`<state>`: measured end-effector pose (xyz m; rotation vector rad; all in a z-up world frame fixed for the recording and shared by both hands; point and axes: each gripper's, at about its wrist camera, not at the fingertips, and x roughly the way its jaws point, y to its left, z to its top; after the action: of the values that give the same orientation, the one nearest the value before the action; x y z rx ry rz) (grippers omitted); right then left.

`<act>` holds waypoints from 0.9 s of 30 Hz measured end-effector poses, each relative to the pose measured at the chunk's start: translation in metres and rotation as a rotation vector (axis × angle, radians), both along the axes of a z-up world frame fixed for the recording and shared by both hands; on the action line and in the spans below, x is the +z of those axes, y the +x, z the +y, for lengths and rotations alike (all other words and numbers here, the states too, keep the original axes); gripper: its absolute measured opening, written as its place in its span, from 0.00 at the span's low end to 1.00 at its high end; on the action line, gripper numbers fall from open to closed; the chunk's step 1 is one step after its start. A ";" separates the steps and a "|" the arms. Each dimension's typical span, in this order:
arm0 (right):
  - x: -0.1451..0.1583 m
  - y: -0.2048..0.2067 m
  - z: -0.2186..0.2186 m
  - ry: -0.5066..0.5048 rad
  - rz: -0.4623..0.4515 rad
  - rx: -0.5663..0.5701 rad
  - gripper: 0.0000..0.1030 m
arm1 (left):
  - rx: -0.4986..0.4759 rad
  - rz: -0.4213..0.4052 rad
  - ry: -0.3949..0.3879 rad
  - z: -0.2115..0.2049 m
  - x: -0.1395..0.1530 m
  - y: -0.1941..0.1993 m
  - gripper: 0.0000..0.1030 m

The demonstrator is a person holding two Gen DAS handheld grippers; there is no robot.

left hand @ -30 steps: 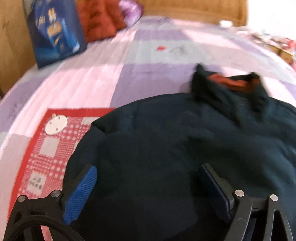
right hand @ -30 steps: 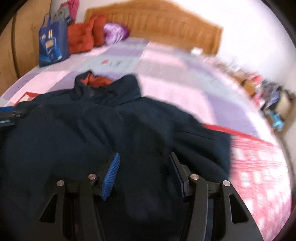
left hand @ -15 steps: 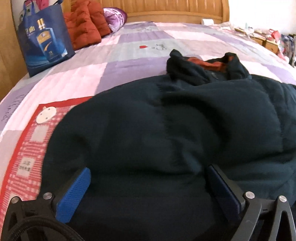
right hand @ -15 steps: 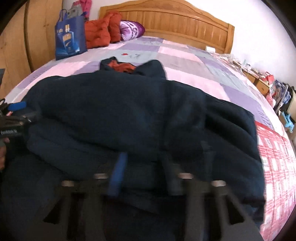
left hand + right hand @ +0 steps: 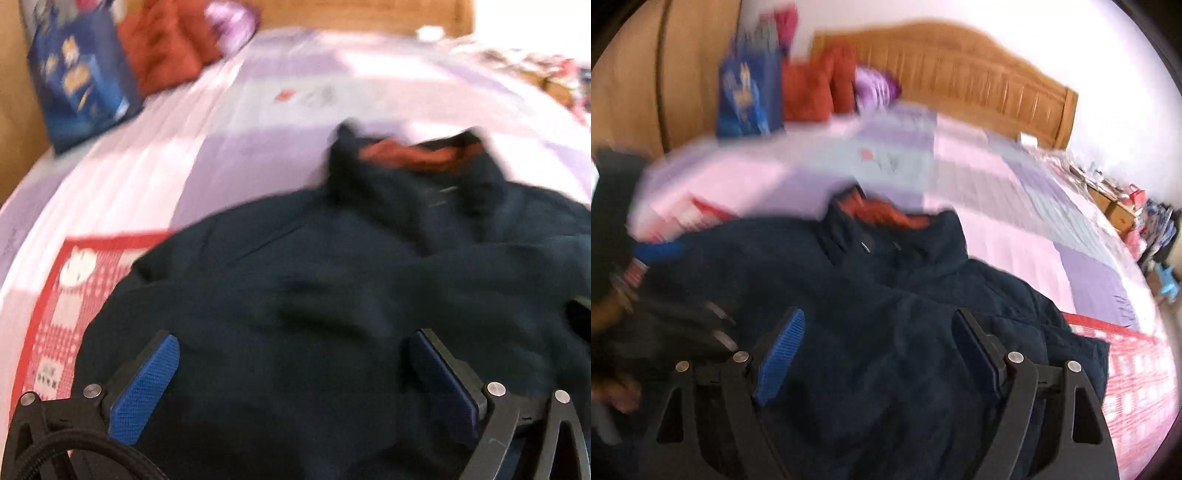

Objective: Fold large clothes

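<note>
Jacket (image 5: pixel 314 314) beneath both wide-open, empty hand-held grippers

The dark jacket (image 5: pixel 886 314) covers the near part of the bed (image 5: pixel 997 192). Beyond the jacket's collar the quilt lies bare up to the wooden headboard (image 5: pixel 960 81), giving open passage. Left of the jacket a flat red checked cloth (image 5: pixel 55 295) leaves a low, clear strip. Far beyond the jacket to the left, a blue bag (image 5: pixel 77 77), orange cushions (image 5: pixel 166 51) and a purple pillow (image 5: pixel 229 18) block that corner. Past the bed's right edge, blurred clutter (image 5: pixel 1137 214) crowds the side.
</note>
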<state>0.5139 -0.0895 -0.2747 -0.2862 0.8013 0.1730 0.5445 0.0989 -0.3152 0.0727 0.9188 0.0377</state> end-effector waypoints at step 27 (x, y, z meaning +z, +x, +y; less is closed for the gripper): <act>-0.026 -0.035 -0.215 0.059 0.063 -0.369 0.92 | 0.101 0.010 0.019 0.080 -0.009 -0.034 1.00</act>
<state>0.4786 -0.3048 -0.3007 -0.0734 0.8961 -0.1416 0.5104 0.1790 -0.3245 0.0439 0.9319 0.1398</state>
